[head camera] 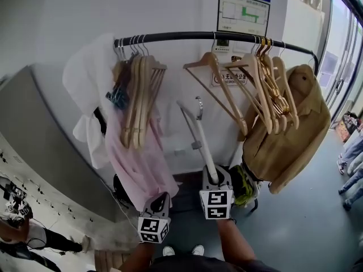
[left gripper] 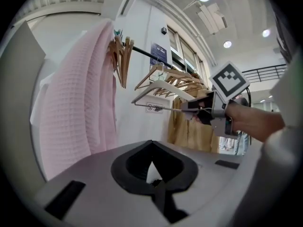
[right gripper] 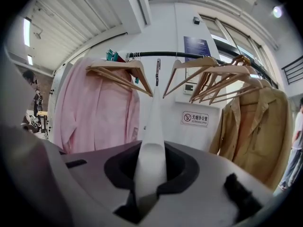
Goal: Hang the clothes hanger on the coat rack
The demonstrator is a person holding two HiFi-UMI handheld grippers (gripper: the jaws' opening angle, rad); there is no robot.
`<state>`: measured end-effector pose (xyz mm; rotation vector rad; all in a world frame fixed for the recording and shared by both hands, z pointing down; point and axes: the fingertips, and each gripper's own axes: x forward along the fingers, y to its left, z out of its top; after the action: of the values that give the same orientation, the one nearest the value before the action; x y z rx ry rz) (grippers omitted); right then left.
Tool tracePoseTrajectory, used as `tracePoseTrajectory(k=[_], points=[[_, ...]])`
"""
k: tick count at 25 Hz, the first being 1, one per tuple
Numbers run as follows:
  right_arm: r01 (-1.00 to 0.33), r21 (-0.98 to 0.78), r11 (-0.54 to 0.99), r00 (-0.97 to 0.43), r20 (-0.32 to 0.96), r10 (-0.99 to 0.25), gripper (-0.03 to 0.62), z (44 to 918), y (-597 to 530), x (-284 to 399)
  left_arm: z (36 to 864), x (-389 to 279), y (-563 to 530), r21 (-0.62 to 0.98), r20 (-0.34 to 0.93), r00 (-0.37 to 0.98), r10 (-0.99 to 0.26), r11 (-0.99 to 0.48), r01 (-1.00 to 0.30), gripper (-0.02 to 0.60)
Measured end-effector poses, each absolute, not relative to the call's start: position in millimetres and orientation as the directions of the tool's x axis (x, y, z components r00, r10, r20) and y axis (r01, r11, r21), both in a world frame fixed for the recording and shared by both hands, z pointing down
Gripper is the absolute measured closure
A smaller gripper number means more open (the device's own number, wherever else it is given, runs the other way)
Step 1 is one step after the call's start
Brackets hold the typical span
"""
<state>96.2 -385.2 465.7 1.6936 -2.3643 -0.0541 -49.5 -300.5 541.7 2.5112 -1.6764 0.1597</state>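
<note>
Right gripper (right gripper: 150, 176) is clamping the lower end of one arm of the white hanger (right gripper: 152, 122), with its jaws pressing on the plastic from both sides. The hanger is rising almost upright out of the jaws. Its metal hook (head camera: 199, 107) is pointing upward, below the coat rack rail (head camera: 187, 36) and not touching it. The hook is lining up under a bare stretch of rail, between a cluster of wooden hangers (head camera: 139, 95) on the left and a single wooden hanger (head camera: 218, 89) on the right.

Left gripper (head camera: 160, 200) is hovering lower and to the left of the right one. Its jaws are drawn together with nothing between them. It is pointing toward the pink shirt (head camera: 142, 163), which is draping down beneath the wooden cluster.

At the rail's far left a white garment (head camera: 88, 78) is bunching against the wall (head camera: 68, 16). At the far right a tan jacket (head camera: 295, 129) is hanging beside a second group of wooden hangers (head camera: 272, 89). A small prohibition sign (right gripper: 195, 118) is showing on the wall behind the rail.
</note>
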Motion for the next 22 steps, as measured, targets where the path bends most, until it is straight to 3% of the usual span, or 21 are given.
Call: tracePoseTrajectory(k=[12, 22], points=[[-0.962, 0.172, 0.213, -0.214, 0.013, -0.977, 0.533, 319.3, -444.1, 65.8, 521.7, -65.7, -307.4, 0.034, 0.105, 0.481, -0.87, -0.481, -0.876, 0.583], [-0.964, 0.194, 0.184, -0.174, 0.068, -0.982, 0.533, 272.3, -487.0, 56.5, 523.7, -84.3, -297.4, 0.042, 0.11, 0.499, -0.86, -0.497, -0.867, 0.583]])
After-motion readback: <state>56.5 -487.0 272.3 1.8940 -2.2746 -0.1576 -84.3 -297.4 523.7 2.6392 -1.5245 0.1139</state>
